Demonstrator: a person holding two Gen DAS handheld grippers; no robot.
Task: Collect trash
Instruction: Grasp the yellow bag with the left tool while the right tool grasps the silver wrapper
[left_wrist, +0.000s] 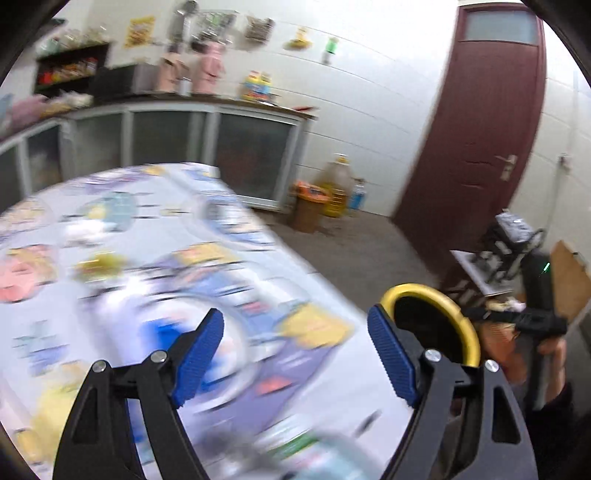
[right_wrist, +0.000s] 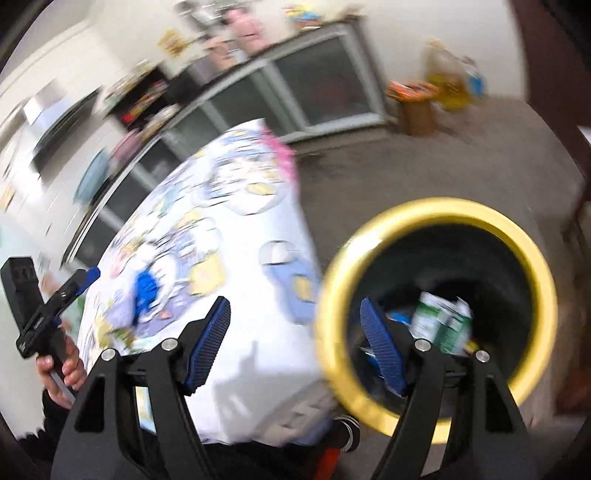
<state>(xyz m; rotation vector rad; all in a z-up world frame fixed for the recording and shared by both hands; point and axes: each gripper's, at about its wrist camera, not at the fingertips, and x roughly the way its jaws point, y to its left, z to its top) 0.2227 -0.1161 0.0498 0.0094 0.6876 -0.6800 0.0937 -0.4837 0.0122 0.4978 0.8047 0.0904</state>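
Observation:
My left gripper (left_wrist: 295, 354) is open over the table with the cartoon-print cloth (left_wrist: 122, 236), nothing between its blue pads. A blurred clear bottle with a green label (left_wrist: 306, 448) shows low in the left wrist view, below the fingers. To the right of the table stands a black bin with a yellow rim (left_wrist: 439, 295). My right gripper (right_wrist: 295, 347) is open at the bin's rim (right_wrist: 417, 218) and holds nothing. A crumpled green-and-white container (right_wrist: 443, 325) lies inside the bin. A hand (right_wrist: 62, 365) holds the left gripper at the left of the right wrist view.
Grey glass-front cabinets (left_wrist: 236, 155) line the far wall, with clutter on top. A small brown bin (left_wrist: 308, 206), a yellow oil jug (left_wrist: 338, 184) and a blue bottle stand on the floor beside them. A dark red door (left_wrist: 480, 122) is to the right, and a cluttered stool (left_wrist: 491, 262) behind the bin.

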